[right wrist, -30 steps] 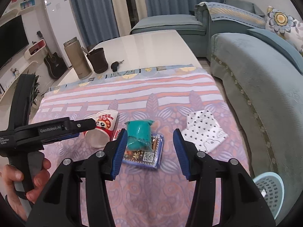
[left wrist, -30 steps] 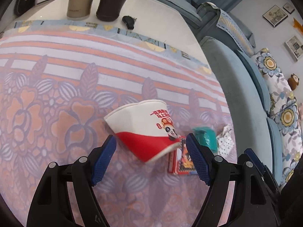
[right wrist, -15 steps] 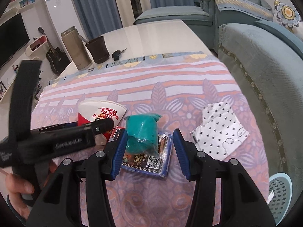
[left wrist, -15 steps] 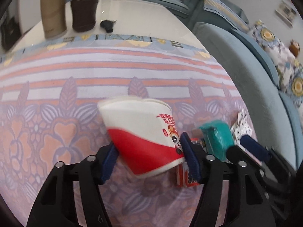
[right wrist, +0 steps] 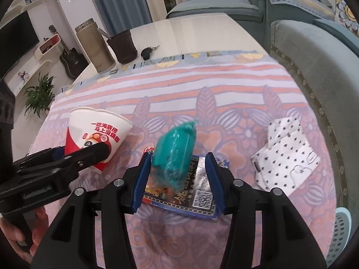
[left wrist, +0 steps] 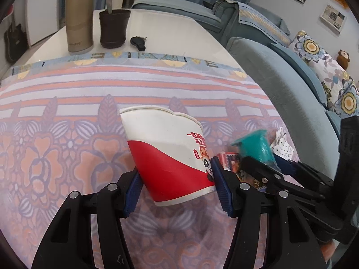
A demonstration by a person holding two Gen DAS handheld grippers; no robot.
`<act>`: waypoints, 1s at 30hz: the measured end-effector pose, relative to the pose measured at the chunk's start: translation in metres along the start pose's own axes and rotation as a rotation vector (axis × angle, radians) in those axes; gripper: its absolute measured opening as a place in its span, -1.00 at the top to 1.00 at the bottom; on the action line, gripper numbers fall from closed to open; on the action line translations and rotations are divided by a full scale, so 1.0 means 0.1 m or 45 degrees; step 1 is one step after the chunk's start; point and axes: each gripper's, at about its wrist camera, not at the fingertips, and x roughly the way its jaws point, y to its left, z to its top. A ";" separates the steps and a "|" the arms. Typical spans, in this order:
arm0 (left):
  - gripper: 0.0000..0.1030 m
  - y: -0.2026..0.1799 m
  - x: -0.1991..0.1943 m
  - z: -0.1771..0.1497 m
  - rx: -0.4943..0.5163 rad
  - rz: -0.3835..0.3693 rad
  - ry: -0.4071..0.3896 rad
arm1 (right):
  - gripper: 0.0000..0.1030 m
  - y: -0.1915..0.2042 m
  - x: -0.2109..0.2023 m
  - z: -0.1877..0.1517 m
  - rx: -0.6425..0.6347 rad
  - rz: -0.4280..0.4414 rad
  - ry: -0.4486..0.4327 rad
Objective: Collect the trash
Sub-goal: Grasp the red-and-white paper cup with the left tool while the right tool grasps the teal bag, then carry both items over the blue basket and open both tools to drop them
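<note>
A red and white paper cup (left wrist: 170, 154) sits between the blue pads of my left gripper (left wrist: 176, 183), which is shut on its lower part and holds it tilted over the cloth. It also shows in the right wrist view (right wrist: 94, 136). My right gripper (right wrist: 177, 177) is partly closed around a teal plastic wrapper (right wrist: 177, 150); the left pad touches it, and a gap stays at the right pad. The wrapper lies on a dark snack packet (right wrist: 190, 195). A white dotted paper (right wrist: 287, 159) lies to the right on the cloth.
A tan tumbler (left wrist: 79, 20), a dark cup (left wrist: 113, 29) and a car key (left wrist: 138, 42) stand at the table's far end. A blue sofa (left wrist: 280, 89) runs along the right. A pale blue basket (right wrist: 341, 235) sits on the floor at lower right.
My left gripper closed on the paper cup and lifted it more upright. My right gripper moved forward and narrowed around the teal wrapper, which now stands tilted up.
</note>
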 end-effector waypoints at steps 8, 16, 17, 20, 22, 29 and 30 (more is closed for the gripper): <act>-0.08 -0.28 -0.33 -0.03 0.071 -0.077 -0.081 | 0.43 -0.14 -0.37 -0.04 0.049 -0.017 -0.089; -0.08 -1.02 -0.80 -0.10 0.219 -0.211 -0.182 | 0.43 -0.48 -1.32 -0.12 0.101 -0.130 -0.263; -0.08 -1.12 -0.85 -0.11 0.235 -0.228 -0.190 | 0.43 -0.55 -1.48 -0.16 0.112 -0.152 -0.289; -0.08 -1.48 -0.99 -0.18 0.302 -0.288 -0.211 | 0.43 -0.81 -1.87 -0.31 0.160 -0.217 -0.342; -0.08 -1.73 -1.06 -0.24 0.343 -0.336 -0.220 | 0.43 -1.02 -2.10 -0.44 0.210 -0.257 -0.364; -0.08 -2.61 -1.01 -0.49 0.475 -0.487 -0.159 | 0.43 -1.71 -2.57 -0.93 0.379 -0.382 -0.355; -0.08 -2.70 -0.98 -0.53 0.490 -0.501 -0.146 | 0.43 -1.82 -2.61 -1.03 0.417 -0.392 -0.346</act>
